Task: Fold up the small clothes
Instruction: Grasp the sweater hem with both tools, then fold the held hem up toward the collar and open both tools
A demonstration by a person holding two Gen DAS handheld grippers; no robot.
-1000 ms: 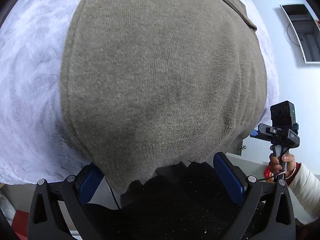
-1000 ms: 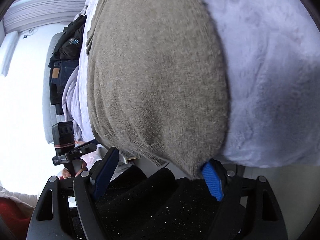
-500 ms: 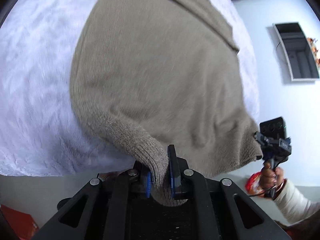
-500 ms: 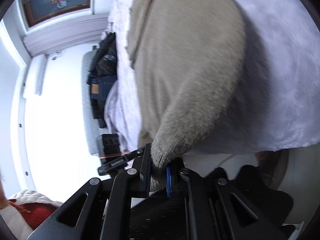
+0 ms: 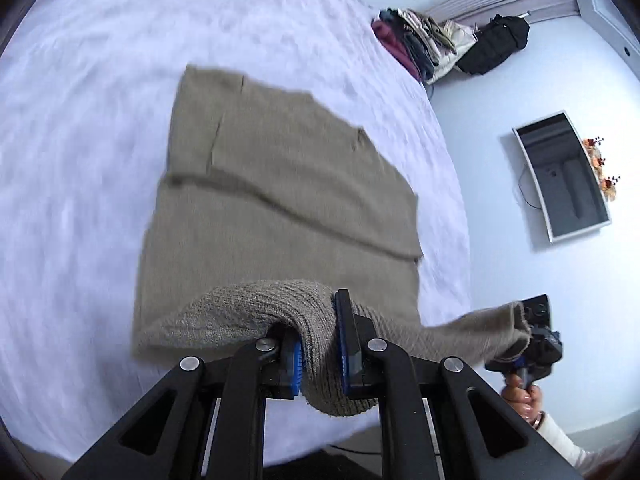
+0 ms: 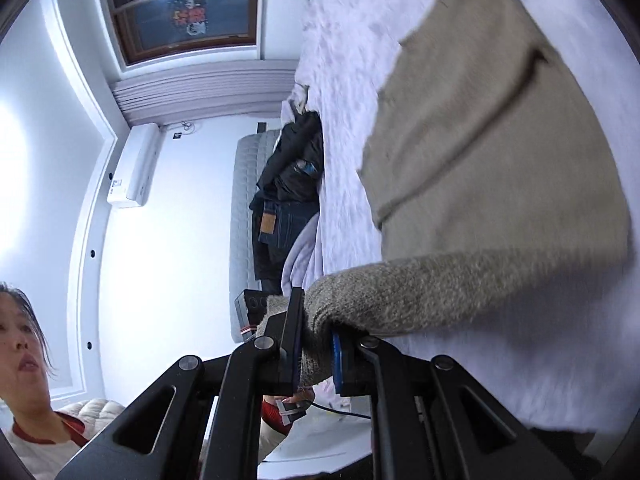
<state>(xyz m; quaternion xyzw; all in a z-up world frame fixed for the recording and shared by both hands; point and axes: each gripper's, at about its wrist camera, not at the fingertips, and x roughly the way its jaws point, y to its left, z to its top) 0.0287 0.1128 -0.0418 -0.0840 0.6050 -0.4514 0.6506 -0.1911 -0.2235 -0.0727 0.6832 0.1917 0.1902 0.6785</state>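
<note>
A taupe knit sweater [image 5: 276, 184] lies spread on a white fluffy bed cover [image 5: 80, 128]; it also shows in the right wrist view [image 6: 500, 184]. My left gripper [image 5: 320, 340] is shut on one corner of the sweater's near ribbed hem and holds it lifted. My right gripper [image 6: 316, 344] is shut on the other hem corner; it shows in the left wrist view [image 5: 528, 340] at the lower right, with the hem stretched between the two. The far part of the sweater rests flat with its sleeves folded in.
A pile of clothes [image 5: 416, 40] and a black bag [image 5: 496, 44] lie at the far end of the bed. Dark clothes and jeans [image 6: 288, 200] lie against a grey headboard. The person [image 6: 24, 360] is at the lower left of the right wrist view.
Both grippers went from open around the hem to shut on it, then rose and pulled back, lifting the near hem off the bed.
</note>
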